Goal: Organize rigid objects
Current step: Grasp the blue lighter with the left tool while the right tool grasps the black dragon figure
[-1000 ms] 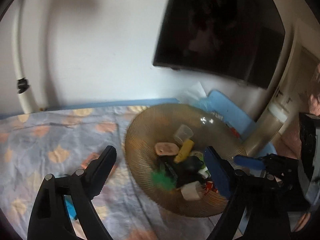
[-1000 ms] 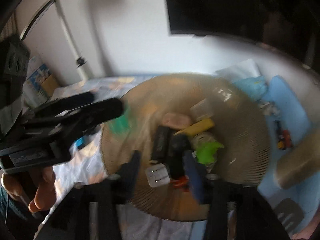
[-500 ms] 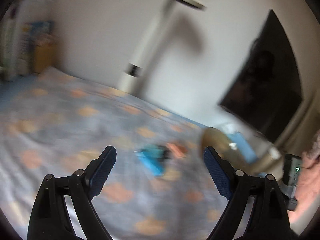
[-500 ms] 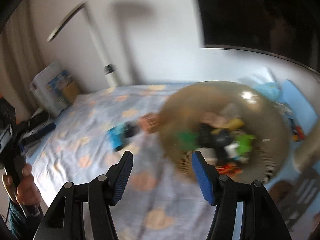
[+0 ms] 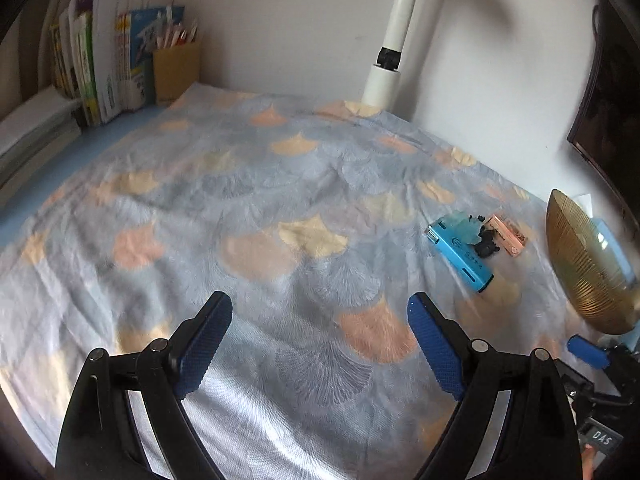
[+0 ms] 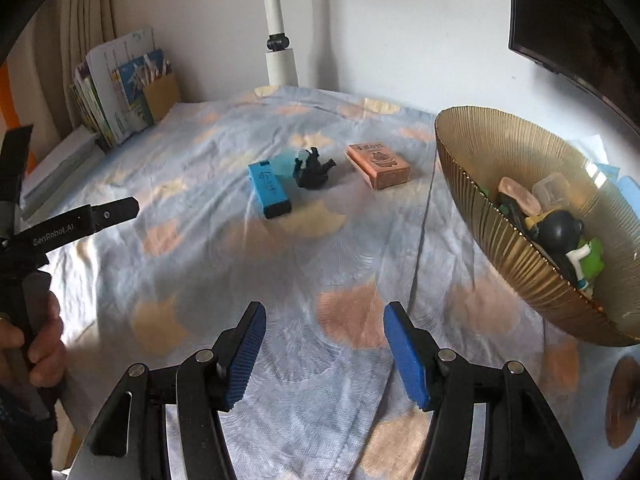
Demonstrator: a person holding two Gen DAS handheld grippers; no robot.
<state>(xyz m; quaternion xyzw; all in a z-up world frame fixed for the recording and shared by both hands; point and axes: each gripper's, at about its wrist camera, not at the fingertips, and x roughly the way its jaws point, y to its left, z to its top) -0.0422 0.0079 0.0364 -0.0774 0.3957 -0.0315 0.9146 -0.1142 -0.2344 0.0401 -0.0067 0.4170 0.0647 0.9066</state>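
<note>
On the patterned cloth lie a blue box (image 6: 269,191) (image 5: 460,255), a small black figure (image 6: 313,169) (image 5: 486,240) and a pink box (image 6: 378,165) (image 5: 507,235), close together. A gold ribbed bowl (image 6: 476,184) (image 5: 580,256) at the right holds several small toys. My left gripper (image 5: 320,344) hangs open over bare cloth, well left of the three items. My right gripper (image 6: 324,356) stands open with nothing between its blue pads, short of the items and left of the bowl. The left gripper's body and a hand show at the left edge of the right wrist view.
A white lamp pole (image 5: 390,52) (image 6: 280,52) rises at the back wall. Books and a yellow pen holder (image 5: 176,68) (image 6: 160,94) stand at the back left. A dark screen (image 6: 580,32) hangs on the wall at the right.
Both grippers swung left, away from above the bowl, and dropped lower. The bowl now sits at the right edge of both views and the three loose items have come into view.
</note>
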